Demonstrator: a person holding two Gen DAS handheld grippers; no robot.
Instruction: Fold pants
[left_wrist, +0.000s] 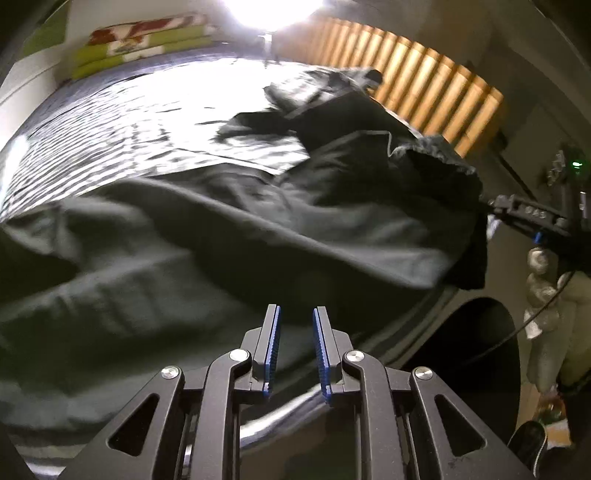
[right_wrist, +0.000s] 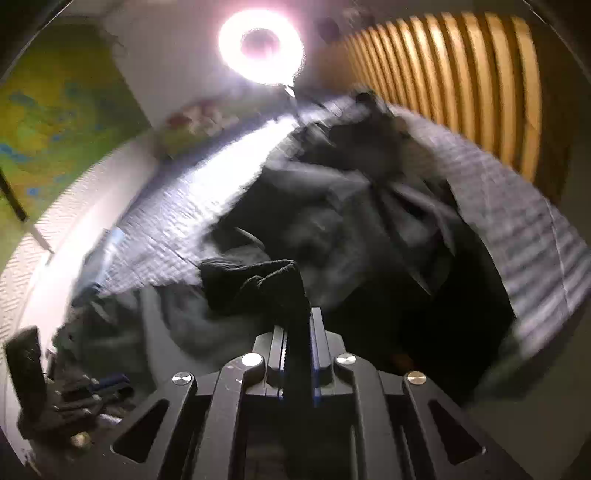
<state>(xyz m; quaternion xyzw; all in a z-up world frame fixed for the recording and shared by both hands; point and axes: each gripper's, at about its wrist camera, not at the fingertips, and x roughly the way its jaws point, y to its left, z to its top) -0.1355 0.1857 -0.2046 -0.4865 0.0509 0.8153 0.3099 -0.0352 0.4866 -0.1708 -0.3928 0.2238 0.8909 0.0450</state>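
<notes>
1. Where the dark pants (left_wrist: 229, 236) sprawl across the striped bed cover (left_wrist: 110, 122), they lie rumpled and unfolded, one broad stretch of cloth running towards the near edge of the bed and a bunched end lifted at the right side.
2. That lifted end (left_wrist: 443, 166) hangs by the right tongs (right_wrist: 297, 321), whose jaws stand nearly together with a fold of the dark cloth (right_wrist: 273, 288) pinched between the blue pads; the cloth rises out of the tips and drapes away to the left.
3. From the left wrist view, the right tongs show as a dark frame at the far right, touching the gathered fabric.
4. The left tongs (left_wrist: 296, 314) hover over the near part of the pants with a narrow gap between the blue pads (left_wrist: 275, 343); nothing sits between them, and whether the tips touch the cloth below I cannot tell.
5. A second heap of dark clothing (left_wrist: 314, 99) lies farther up the bed, close to the wooden slatted panel (left_wrist: 424, 85).
6. A ring lamp (right_wrist: 260, 46) glares at the head of the bed, washing out the cover beneath it.
7. Green and patterned cushions (left_wrist: 144, 40) rest against the wall at the far left end.
8. Much of the right wrist view is smeared by blur.
</notes>
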